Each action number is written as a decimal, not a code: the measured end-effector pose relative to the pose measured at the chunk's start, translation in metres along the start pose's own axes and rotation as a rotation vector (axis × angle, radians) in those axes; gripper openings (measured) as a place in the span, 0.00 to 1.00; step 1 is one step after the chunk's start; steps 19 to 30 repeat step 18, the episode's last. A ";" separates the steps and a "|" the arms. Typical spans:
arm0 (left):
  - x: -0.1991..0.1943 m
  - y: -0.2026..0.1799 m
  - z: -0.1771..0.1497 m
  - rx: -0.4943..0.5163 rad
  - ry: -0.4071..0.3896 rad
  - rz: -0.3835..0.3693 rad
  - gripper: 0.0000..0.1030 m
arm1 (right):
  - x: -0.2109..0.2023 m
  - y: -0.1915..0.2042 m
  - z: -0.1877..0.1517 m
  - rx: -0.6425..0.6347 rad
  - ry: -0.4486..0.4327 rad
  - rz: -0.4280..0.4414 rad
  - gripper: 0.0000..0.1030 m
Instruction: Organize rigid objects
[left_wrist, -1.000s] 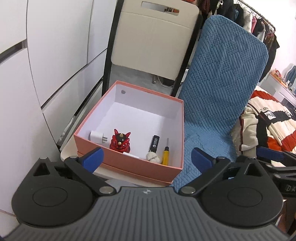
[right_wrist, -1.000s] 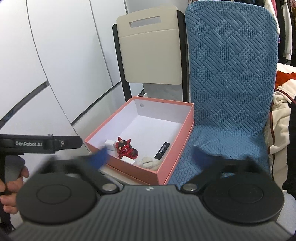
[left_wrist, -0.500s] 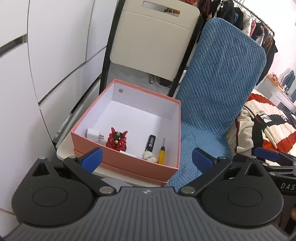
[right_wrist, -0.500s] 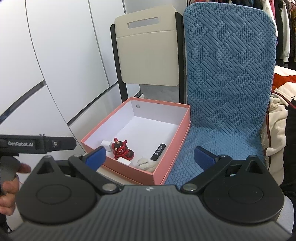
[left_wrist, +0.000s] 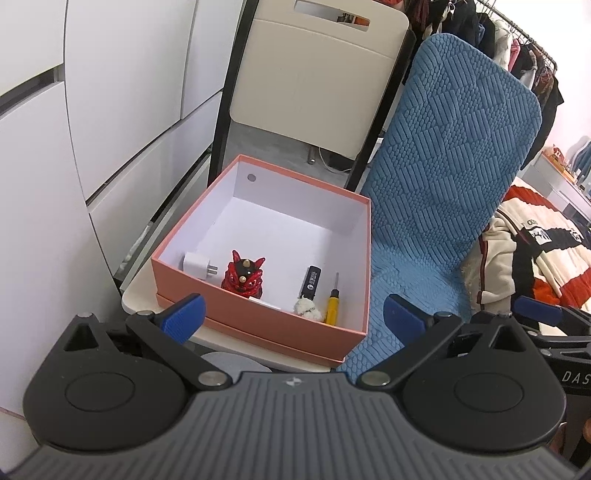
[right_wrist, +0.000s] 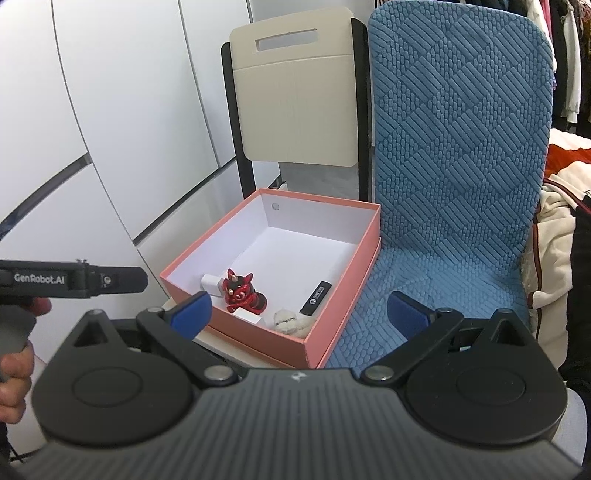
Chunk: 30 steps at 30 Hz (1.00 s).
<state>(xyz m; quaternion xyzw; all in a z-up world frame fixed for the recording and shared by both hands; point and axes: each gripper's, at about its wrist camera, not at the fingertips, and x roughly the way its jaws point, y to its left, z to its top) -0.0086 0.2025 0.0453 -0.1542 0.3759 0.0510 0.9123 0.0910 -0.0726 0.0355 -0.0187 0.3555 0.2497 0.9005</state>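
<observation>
A pink box (left_wrist: 258, 321) (right_wrist: 347, 273) with a white inside stands open on a cream chair seat. In it lie a white plug adapter (left_wrist: 195, 263) (right_wrist: 209, 285), a red horned figurine (left_wrist: 243, 275) (right_wrist: 242, 291), a black stick-shaped device (left_wrist: 310, 280) (right_wrist: 316, 293), a small white fluffy toy (left_wrist: 307, 309) (right_wrist: 288, 319) and a yellow-handled screwdriver (left_wrist: 333, 304). My left gripper (left_wrist: 291, 317) and right gripper (right_wrist: 299, 314) both hang open in front of the box's near wall, with nothing between their blue fingertips.
A blue textured chair (left_wrist: 443, 206) (right_wrist: 454, 158) stands right of the box. The cream chair back (left_wrist: 314, 77) (right_wrist: 295, 99) rises behind it, with white cabinet doors (left_wrist: 110, 110) to the left. Striped clothing (left_wrist: 535, 251) is heaped at right. A hand (right_wrist: 14, 384) holds the left tool.
Both cameras have pulled back and up a little from the box. The box's contents have not moved, and both grippers stay open.
</observation>
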 end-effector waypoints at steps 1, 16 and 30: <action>0.000 0.000 0.000 0.000 0.000 -0.001 1.00 | 0.001 0.000 0.000 -0.001 0.001 0.001 1.00; 0.003 0.002 -0.001 0.001 0.012 0.000 1.00 | 0.003 -0.003 -0.001 0.000 0.004 0.007 1.00; 0.003 0.003 0.000 0.003 0.010 0.006 1.00 | 0.004 -0.002 -0.002 -0.004 0.007 0.009 1.00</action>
